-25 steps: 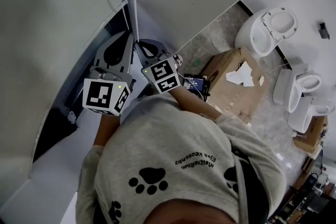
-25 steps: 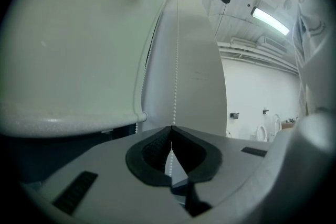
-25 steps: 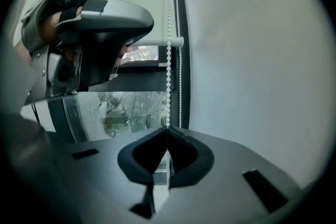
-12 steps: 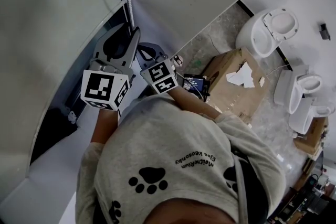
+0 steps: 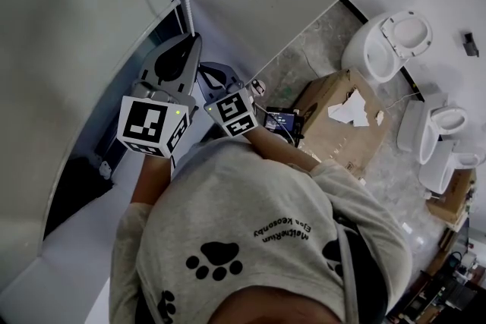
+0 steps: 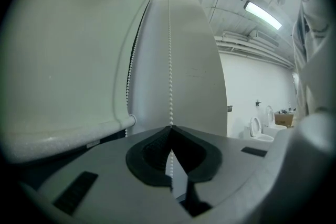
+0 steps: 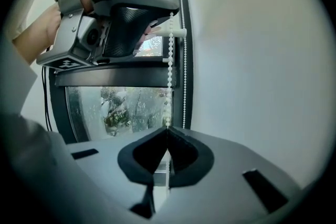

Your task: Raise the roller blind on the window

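My left gripper point(image 6: 169, 128) has just been closing its jaws, and they now pinch one strand of the white bead chain point(image 6: 169, 55). The strand runs straight up from the tips, just beside the edge of the roller blind point(image 6: 63, 50). My right gripper point(image 7: 167, 131) sits just below the left one with its jaws together on the same strand, which runs in a straight line between the two. The blind's bottom bar point(image 6: 68, 136) hangs to the left of the chain, and below it the window point(image 7: 131, 107) shows bare glass with greenery behind.
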`<state>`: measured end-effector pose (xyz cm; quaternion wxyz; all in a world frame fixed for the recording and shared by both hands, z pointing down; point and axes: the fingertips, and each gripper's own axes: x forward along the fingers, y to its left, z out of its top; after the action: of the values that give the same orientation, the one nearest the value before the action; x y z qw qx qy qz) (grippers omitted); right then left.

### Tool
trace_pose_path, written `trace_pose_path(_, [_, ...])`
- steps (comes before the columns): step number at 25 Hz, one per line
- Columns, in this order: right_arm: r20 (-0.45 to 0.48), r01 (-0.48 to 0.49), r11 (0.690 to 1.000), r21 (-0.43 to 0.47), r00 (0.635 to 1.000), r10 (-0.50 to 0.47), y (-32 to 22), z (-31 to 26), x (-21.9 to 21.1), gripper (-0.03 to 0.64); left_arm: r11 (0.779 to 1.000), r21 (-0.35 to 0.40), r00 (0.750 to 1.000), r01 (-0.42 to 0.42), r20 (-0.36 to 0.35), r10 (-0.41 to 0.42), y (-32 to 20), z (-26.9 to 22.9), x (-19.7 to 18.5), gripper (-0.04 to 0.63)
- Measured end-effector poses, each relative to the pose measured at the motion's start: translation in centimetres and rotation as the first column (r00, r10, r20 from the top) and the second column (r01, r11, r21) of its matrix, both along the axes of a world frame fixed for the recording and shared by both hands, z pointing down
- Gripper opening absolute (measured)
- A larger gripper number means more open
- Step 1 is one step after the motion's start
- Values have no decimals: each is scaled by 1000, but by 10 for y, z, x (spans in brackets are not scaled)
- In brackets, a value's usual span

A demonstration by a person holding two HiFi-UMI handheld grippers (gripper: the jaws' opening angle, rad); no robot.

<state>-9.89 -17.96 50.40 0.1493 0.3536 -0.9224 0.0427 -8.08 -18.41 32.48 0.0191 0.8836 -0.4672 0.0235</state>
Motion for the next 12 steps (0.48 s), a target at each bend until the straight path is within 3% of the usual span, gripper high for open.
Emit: trace_pose_path(12, [-23, 1, 997, -79, 1000, -3, 4, 45, 12, 9, 997, -74, 999, 1, -43, -4, -3, 47, -1, 8])
